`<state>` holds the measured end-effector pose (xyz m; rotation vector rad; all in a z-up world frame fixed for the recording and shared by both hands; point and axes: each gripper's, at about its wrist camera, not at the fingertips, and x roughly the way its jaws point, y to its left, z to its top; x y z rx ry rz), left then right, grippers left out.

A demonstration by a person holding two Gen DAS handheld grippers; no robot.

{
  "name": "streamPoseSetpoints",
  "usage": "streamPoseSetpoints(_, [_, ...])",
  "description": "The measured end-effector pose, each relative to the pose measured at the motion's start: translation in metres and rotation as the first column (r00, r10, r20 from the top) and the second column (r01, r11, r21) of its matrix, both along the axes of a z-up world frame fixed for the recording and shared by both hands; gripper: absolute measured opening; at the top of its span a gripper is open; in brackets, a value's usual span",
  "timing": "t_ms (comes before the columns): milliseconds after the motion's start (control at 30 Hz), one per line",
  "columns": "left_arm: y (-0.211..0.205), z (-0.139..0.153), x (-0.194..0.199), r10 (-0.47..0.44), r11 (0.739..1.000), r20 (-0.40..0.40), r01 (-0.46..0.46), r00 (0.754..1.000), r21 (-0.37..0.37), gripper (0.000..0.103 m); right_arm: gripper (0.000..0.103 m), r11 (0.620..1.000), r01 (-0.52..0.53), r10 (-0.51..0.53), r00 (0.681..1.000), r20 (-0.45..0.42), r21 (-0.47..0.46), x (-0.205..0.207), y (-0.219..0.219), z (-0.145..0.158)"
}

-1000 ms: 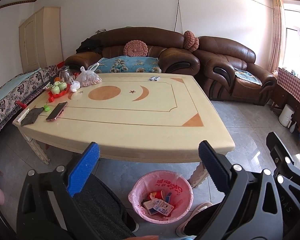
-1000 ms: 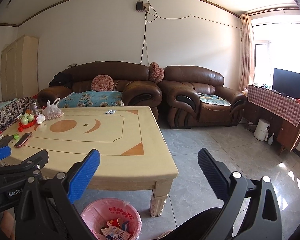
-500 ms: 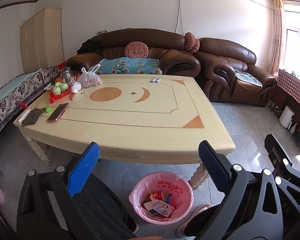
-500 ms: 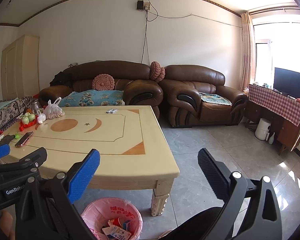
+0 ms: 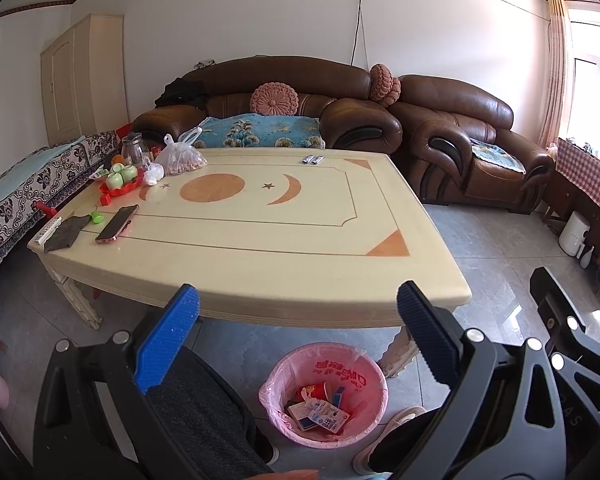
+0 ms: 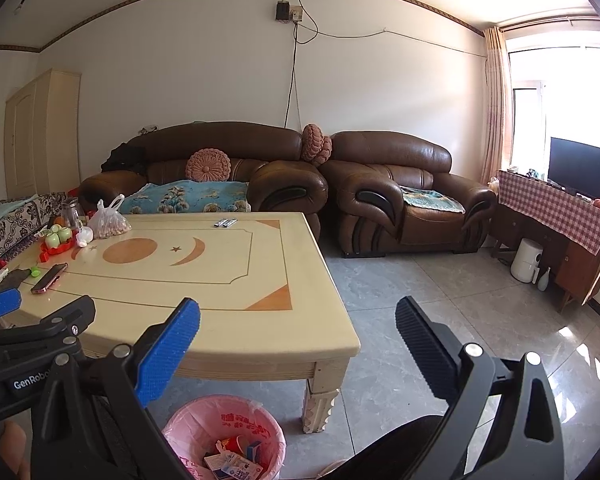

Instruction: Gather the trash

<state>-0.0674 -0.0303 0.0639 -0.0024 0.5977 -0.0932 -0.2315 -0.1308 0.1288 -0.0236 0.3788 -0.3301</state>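
Note:
A pink-lined trash bin (image 5: 325,394) stands on the floor under the near edge of the cream table (image 5: 260,248); it holds several cartons and wrappers. It also shows in the right wrist view (image 6: 225,438). My left gripper (image 5: 296,332) is open and empty, held above the bin in front of the table edge. My right gripper (image 6: 298,346) is open and empty, to the right of the left one, over the table's near right corner.
At the table's far left are a red tray of green cups (image 5: 121,178), a plastic bag (image 5: 180,158), a phone (image 5: 117,223), a dark cloth (image 5: 66,232) and a remote. Two small items (image 5: 313,159) lie at the far edge. Brown sofas stand behind.
Both grippers have risen and tilted slightly, so the table and bin sit lower in view. Nothing was picked up or dropped.

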Motion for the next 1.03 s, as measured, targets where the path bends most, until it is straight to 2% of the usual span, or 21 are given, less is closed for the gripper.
streamPoseSetpoints(1033, [-0.0002,-0.0037,0.0038,-0.019,1.000,-0.037,0.019,0.999,0.000,0.097,0.096,1.000,-0.011,0.011,1.000,0.006,0.006,-0.0007,-0.0024,0.0000])
